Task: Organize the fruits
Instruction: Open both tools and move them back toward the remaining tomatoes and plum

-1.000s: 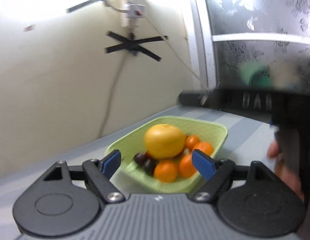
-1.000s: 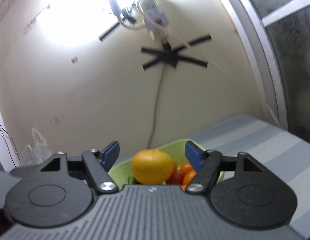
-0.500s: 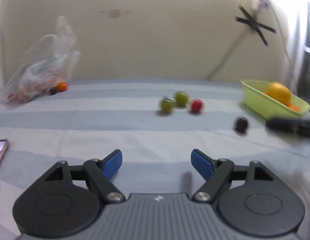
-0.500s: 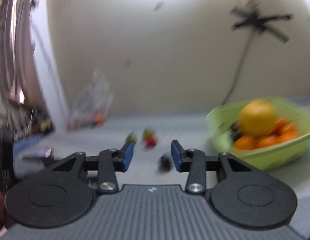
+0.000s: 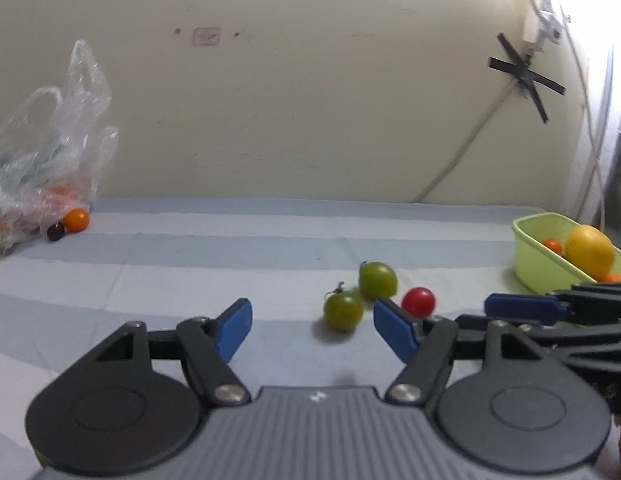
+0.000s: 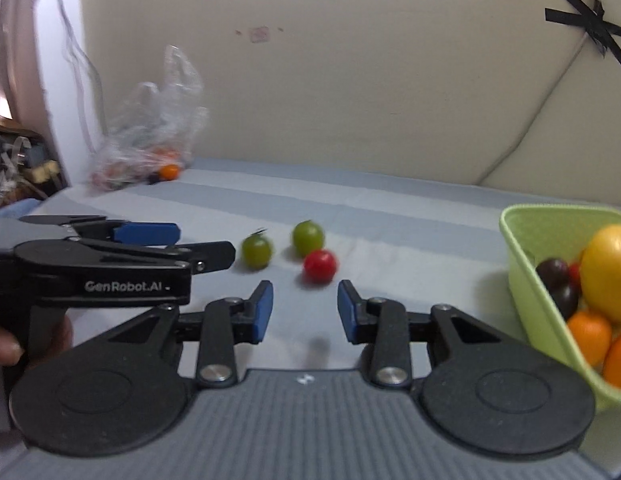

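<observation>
The red tomato (image 6: 319, 266) lies just beyond the empty right tool (image 6: 305, 312).

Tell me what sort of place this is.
Probably a room in a home: a striped cloth covers the surface, a plastic bag of produce leans by the painted wall, with a cable taped up.

Two green tomatoes (image 6: 257, 251) (image 6: 307, 238) and one red tomato (image 6: 319, 266) lie clustered on the striped cloth, left of a light green basket (image 6: 526, 280) holding a large yellow citrus (image 6: 608, 272), small oranges (image 6: 588, 336) and dark plums (image 6: 552, 272).
</observation>
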Tool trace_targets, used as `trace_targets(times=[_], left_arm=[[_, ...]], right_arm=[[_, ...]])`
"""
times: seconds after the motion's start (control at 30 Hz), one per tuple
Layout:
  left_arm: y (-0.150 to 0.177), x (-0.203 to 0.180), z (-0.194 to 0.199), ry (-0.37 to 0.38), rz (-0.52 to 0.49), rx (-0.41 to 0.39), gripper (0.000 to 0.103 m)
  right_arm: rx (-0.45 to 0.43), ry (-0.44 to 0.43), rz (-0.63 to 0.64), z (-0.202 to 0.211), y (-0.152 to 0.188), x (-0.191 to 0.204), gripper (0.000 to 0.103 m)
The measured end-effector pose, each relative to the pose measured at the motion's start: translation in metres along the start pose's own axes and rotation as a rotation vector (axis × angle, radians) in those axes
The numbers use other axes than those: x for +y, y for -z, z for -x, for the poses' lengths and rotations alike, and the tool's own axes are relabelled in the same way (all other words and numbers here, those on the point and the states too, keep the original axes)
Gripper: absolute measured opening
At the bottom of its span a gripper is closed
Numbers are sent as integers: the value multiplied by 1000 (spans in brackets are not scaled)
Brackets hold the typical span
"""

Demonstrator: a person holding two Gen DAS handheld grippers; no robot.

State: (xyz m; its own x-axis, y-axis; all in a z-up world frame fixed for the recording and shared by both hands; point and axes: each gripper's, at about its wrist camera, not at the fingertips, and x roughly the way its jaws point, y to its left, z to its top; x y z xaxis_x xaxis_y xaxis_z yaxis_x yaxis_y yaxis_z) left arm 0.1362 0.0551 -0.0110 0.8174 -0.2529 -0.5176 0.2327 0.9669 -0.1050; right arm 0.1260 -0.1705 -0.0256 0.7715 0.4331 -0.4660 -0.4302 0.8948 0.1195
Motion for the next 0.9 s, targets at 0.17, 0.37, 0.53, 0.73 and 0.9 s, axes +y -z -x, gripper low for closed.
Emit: trace_targets(times=[0.17,0.37,0.53,0.73,0.9], left_arm=[[4,10,8,-9,55,-21,73],[4,5,13,-23,22,-32,73],[8,4,22,-44,12,-40,73],[17,3,39,-75,5,-59,73],[21,4,48,-93,-7,-73,73]], right_arm=[[-39,26,-62,9,10,0,39],[-93,59,-87,44,45,17,39],[-115,86,-111,64,59,23,40],[-123,97,-185,75,68,20,40],[-141,103,-196,82,73,22,46]])
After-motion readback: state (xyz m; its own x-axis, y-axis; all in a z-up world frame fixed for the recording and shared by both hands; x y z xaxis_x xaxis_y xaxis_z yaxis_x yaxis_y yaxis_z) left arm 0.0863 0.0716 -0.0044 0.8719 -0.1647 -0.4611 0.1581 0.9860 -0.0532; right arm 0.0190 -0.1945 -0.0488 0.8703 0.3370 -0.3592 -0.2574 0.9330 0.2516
